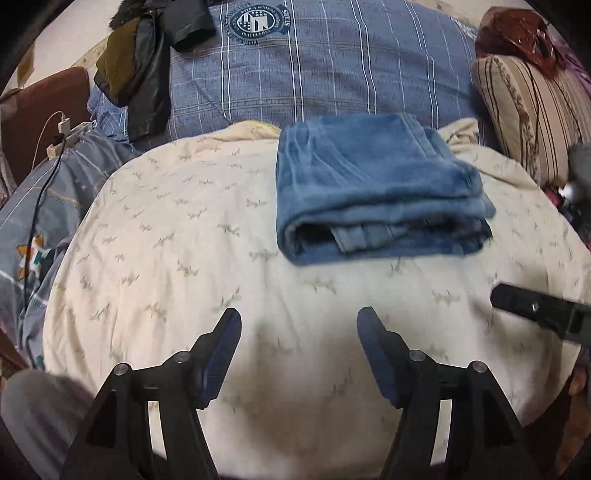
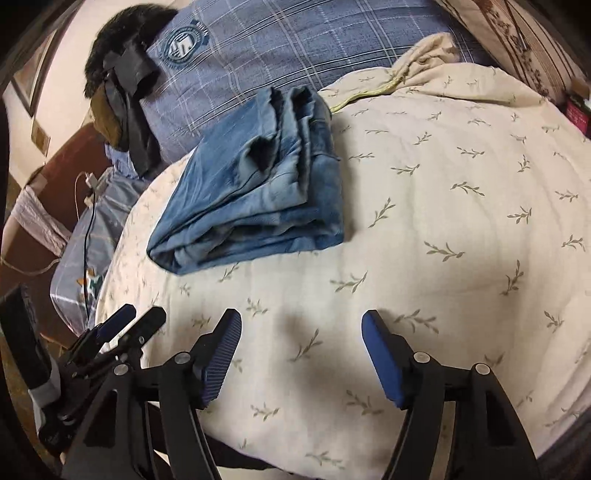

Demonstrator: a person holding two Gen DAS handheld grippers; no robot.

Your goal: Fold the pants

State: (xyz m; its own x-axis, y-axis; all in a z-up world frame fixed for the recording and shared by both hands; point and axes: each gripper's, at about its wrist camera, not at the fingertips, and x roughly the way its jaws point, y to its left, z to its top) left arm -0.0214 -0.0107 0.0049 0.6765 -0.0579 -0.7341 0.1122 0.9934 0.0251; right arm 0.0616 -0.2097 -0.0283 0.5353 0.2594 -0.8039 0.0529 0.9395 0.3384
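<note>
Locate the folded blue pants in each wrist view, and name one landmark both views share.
Left wrist: folded blue pants lie upper centre on the cream leaf-print quilt, ahead of the open left gripper.
Right wrist: pants sit upper left, ahead of the open right gripper.
Shared landmark: round crest on the blue plaid bedding.

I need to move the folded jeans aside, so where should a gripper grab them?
Grip the folded jeans at the rounded fold edge nearest the left gripper, coming low along the cream quilt. There the layers are joined; the far-right side shows loose stacked edges.
</note>
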